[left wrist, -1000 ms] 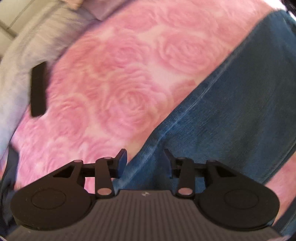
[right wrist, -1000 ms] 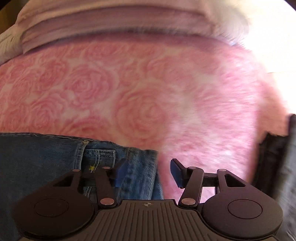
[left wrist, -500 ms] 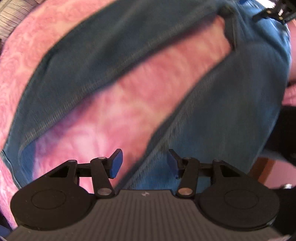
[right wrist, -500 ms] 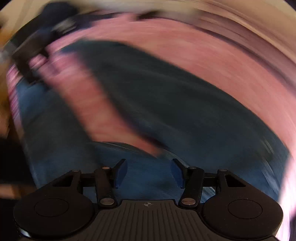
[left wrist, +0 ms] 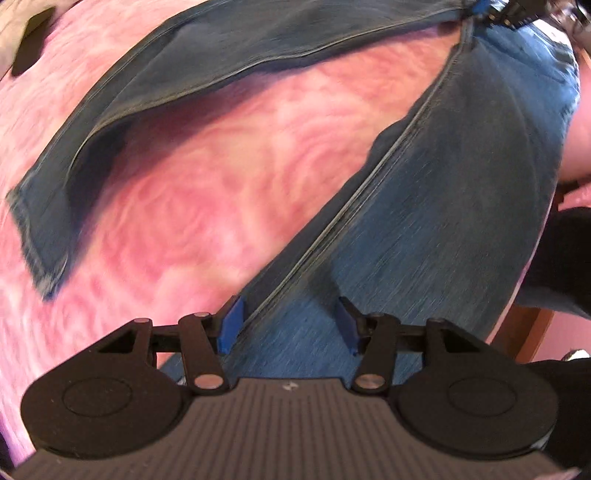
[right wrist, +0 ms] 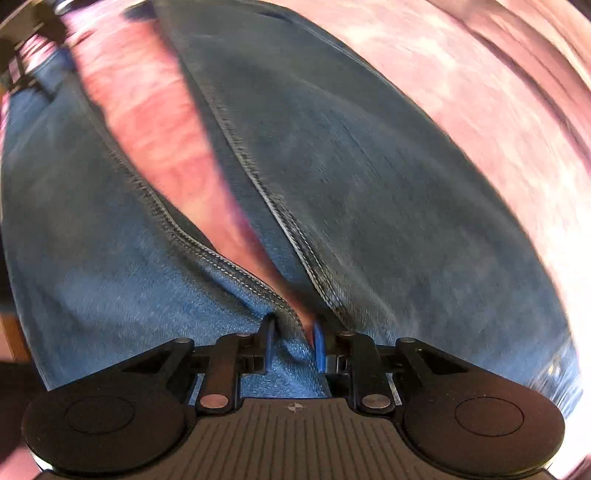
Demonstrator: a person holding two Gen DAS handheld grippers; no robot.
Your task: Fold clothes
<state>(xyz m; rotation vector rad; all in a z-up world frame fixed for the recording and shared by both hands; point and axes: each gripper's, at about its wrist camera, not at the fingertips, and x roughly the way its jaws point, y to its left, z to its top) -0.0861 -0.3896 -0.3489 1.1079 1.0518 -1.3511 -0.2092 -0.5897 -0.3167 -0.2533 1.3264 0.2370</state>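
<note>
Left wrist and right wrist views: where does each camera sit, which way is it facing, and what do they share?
Left wrist: on the left tongs, looking forward along open fingers over one leg of the jeans on the pink rose blanket; the right tongs show top right.
Right wrist: on the right tongs, fingers closed on denim where the jeans legs meet; a dark device shows top left, probably the left tongs.
Shared: both jeans legs and the blanket between them.
</note>
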